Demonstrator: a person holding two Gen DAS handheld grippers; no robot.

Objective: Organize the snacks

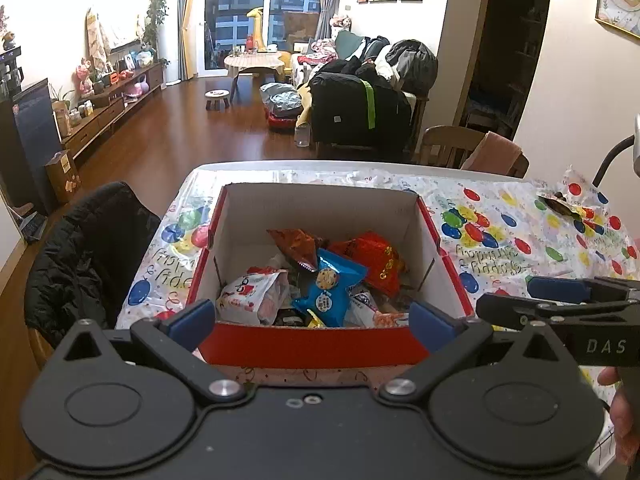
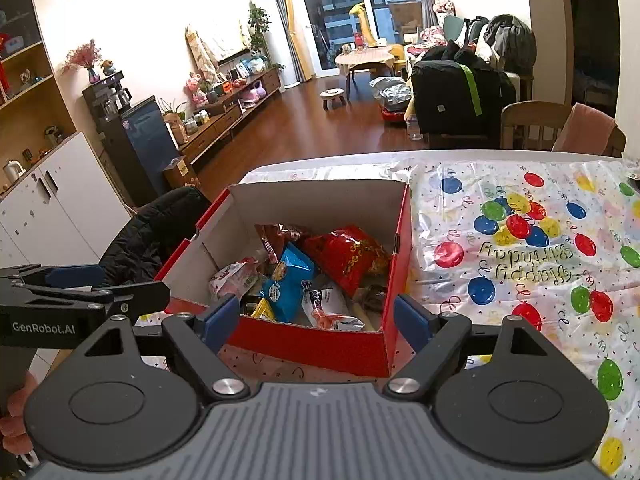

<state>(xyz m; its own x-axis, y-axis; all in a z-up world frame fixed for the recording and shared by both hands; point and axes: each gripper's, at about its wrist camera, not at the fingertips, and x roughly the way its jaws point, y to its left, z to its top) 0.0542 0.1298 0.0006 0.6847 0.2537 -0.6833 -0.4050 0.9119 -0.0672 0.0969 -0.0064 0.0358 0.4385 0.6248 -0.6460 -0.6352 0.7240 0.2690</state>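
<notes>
Here the red box (image 1: 312, 344) sits on the balloon-print tablecloth (image 1: 500, 232), and every snack lies inside it: a blue cookie packet (image 1: 330, 288) in the middle, a red bag (image 1: 374, 258) behind it, a white pouch (image 1: 250, 294) at its left. The left gripper (image 1: 312, 320) and right gripper (image 2: 316, 320) hover just before the box's near wall, jaws spread wide, holding nothing.
</notes>
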